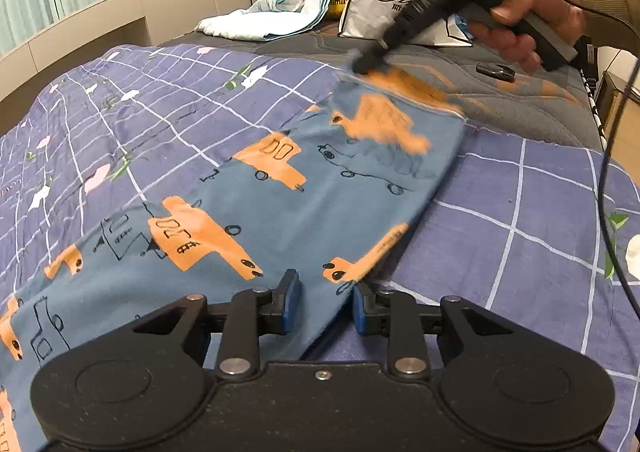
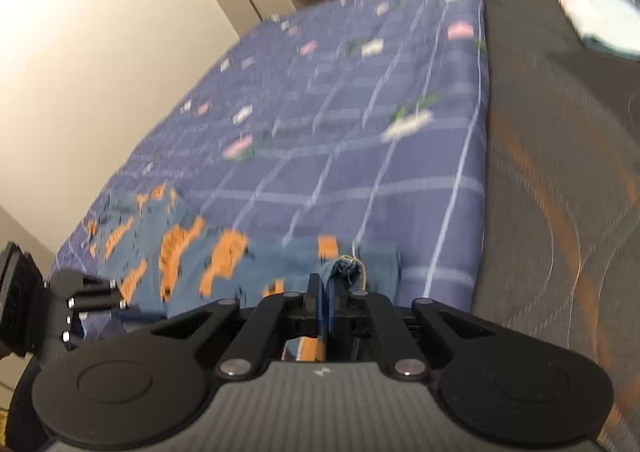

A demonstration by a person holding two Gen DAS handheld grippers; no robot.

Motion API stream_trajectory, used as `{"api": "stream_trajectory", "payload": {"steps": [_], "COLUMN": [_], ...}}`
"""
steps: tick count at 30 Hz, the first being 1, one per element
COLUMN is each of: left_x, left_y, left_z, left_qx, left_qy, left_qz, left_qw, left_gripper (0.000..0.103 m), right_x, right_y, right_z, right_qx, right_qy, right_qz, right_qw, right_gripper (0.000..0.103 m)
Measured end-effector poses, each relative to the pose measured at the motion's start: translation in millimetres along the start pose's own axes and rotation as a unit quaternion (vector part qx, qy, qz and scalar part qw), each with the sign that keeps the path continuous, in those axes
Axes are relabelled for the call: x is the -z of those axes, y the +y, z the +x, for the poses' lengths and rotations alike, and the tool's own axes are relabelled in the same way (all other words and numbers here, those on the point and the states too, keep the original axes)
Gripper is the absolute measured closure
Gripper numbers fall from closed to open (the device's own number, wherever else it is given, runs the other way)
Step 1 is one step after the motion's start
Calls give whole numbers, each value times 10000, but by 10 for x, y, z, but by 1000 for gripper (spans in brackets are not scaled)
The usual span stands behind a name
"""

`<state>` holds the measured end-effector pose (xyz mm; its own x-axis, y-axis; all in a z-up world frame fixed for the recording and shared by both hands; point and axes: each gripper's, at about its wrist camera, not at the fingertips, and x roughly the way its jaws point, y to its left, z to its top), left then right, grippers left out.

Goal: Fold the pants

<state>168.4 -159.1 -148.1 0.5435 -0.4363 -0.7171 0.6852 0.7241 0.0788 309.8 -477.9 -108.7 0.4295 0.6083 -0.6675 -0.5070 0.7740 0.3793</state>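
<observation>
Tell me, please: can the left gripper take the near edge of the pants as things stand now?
Probably yes. The left gripper is open, the pants edge lies between its pads, and nothing blocks it. The right gripper pinches the far end, out of the way.

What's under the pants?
The pants lie on the purple grid-pattern quilt, which shows all round them; the far corner reaches the grey mattress. Anything beneath the fabric itself is covered.

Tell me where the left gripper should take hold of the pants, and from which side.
Grip the near hem edge of the pants, coming in low along the bed from the purple quilt side. That edge lies flat between the left gripper's open pads, while the right gripper already pinches the far corner.
</observation>
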Motion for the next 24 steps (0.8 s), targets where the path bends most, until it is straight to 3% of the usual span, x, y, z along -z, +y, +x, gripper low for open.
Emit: {"api": "stream_trajectory", "payload": {"steps": [2, 4, 8, 9, 11, 12, 13, 16, 22, 23, 24], "left_x": [-12, -9, -3, -10, -18, -17, -12, 1, 6, 3, 2], "left_y": [5, 15, 0, -1, -4, 0, 11, 65, 91, 87, 75], "left_z": [-11, 10, 21, 1, -85, -129, -193, -277, -141, -120, -98], "left_qx": [-58, -69, -137, -156, -180, -171, -138, -36, -154, -143, -143], "left_qy": [-25, 10, 32, 24, -67, -137, -252, -425, -138, -89, -39], "left_qz": [13, -3, -14, -5, 27, 25, 15, -181, -226, -214, -190], "left_qw": [10000, 10000, 9999, 9999, 9998, 9998, 9996, 9989, 9995, 9996, 9997], "left_gripper": [66, 65, 61, 60, 60, 60, 60, 58, 57, 57, 57], "right_x": [-103, -184, -60, -6, 65, 109, 162, 363, 752, 798, 826], "right_y": [-8, -51, -190, -254, -307, -310, -302, -291, -259, -230, -216], "right_z": [-89, -118, 171, 198, 51, -80, -195, -347, -151, -121, -89], "right_qx": [101, 89, 530, 557, 394, 301, 207, 0, 37, -27, -96], "right_qy": [-398, -480, 284, 359, 22, -243, -427, -427, 164, 177, 169], "right_qz": [92, 147, 228, 463, 844, 990, 1070, 1281, 1418, 1465, 1474], "right_qw": [9991, 9987, 9979, 9967, 9957, 9943, 9931, 9908, 9897, 9890, 9889], "right_gripper": [101, 101, 95, 84, 67, 51, 48, 48, 51, 54, 67]}}
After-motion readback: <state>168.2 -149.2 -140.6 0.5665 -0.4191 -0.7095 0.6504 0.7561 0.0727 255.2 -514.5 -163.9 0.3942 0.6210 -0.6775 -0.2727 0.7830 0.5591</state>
